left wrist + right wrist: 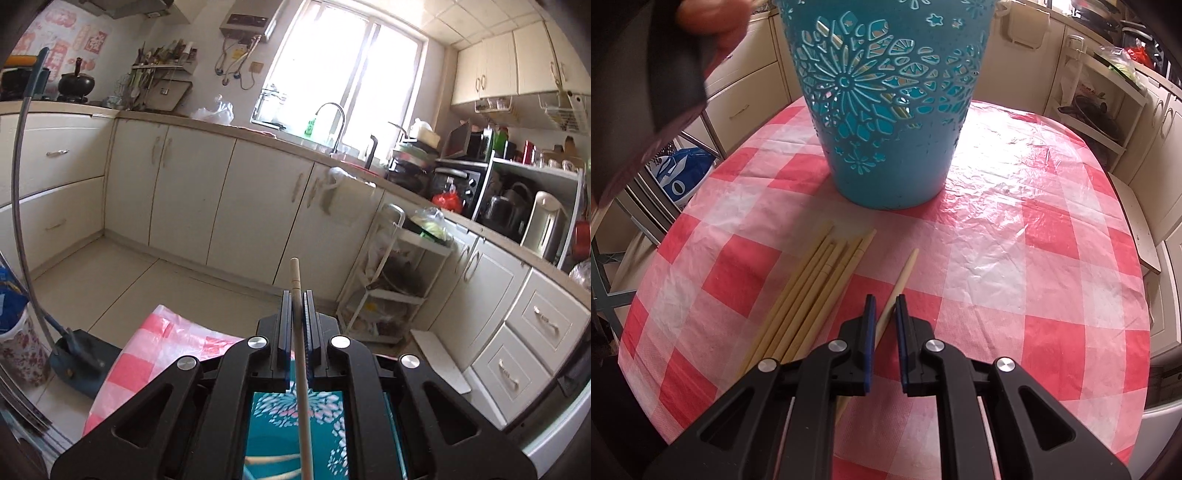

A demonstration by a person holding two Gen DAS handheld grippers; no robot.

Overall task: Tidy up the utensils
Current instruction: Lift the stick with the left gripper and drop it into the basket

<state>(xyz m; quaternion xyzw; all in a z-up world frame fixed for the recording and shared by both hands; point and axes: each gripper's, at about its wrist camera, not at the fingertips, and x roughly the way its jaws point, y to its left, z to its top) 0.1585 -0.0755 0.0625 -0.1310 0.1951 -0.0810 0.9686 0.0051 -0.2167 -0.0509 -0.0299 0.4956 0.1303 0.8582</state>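
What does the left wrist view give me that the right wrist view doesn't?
Left wrist only: the left gripper shut on one chopstick, above the holder's open top, plus the sink faucet. Right wrist only: the right gripper astride a single chopstick on the table, the loose chopstick bundle, the holder's outside. Both: the teal holder and the checked tablecloth.

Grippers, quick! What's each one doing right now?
Left gripper: shut on one chopstick, held above the teal holder.
Right gripper: jaws nearly shut around a single chopstick on the table; whether they pinch it cannot be told.
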